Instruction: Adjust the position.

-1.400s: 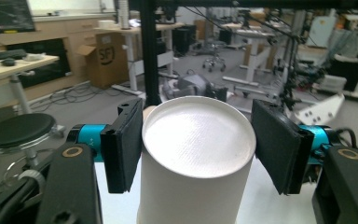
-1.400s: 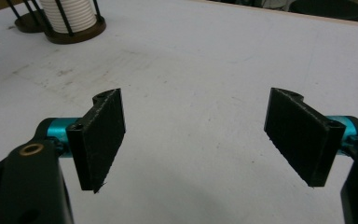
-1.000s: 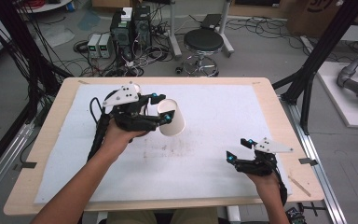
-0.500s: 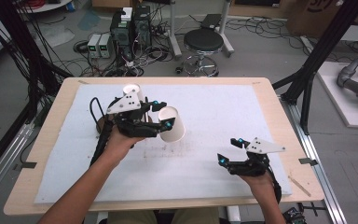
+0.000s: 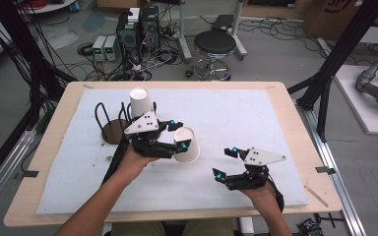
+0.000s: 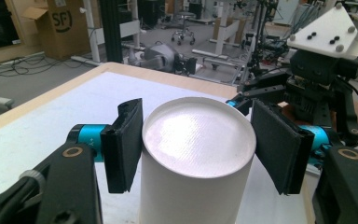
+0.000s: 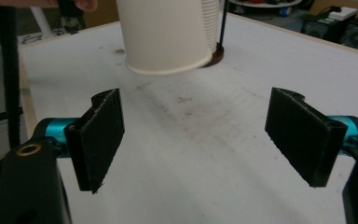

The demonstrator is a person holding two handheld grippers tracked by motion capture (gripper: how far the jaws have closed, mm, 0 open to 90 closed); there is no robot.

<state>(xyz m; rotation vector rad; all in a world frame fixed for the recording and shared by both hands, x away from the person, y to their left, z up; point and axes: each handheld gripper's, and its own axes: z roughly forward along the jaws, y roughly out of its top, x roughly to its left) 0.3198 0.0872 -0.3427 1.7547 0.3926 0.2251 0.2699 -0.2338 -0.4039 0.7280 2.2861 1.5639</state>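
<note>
Left gripper view — fingers (image 6: 126,144) clamp paper cup (image 6: 196,154); right gripper (image 5: 226,164) fingers apart.

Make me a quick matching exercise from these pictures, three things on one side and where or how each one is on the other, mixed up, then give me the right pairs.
Things:
1. paper cup
2. cup stack
3. right gripper

States:
A. jaws wide apart, nothing between them
B. stands in the wire rack at the mat's far left
C. gripped upside down by the left gripper

Pairs: 1-C, 2-B, 3-A
</note>
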